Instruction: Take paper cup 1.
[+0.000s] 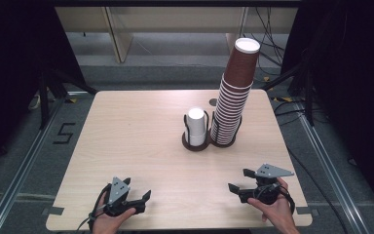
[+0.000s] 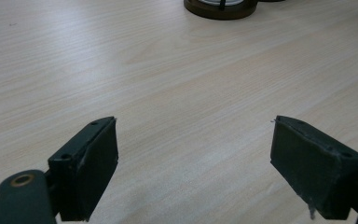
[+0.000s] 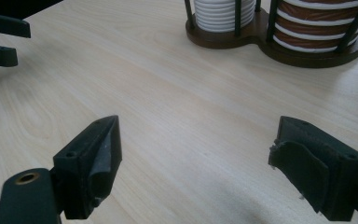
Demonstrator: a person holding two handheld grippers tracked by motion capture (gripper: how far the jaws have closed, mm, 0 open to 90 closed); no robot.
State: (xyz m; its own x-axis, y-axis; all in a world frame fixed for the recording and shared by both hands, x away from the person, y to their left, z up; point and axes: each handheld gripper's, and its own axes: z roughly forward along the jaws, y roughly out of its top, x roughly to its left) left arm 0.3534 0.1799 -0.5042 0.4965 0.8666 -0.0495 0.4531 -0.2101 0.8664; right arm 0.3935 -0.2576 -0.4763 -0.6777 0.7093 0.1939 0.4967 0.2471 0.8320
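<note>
A dark two-ring cup holder (image 1: 209, 142) stands at the table's (image 1: 126, 146) two o'clock: short white cups (image 1: 196, 126) left, tall brown stack (image 1: 234, 92) right. Left gripper (image 1: 137, 202) and right gripper (image 1: 237, 184), both spread and empty, rest at seven and five o'clock. A "5" (image 1: 64, 132) marks the floor.

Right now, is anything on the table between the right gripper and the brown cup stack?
Nothing visible. Bare table lies between the open right gripper and the brown cup stack; the white cup stack stands beside it, left of the path.
</note>
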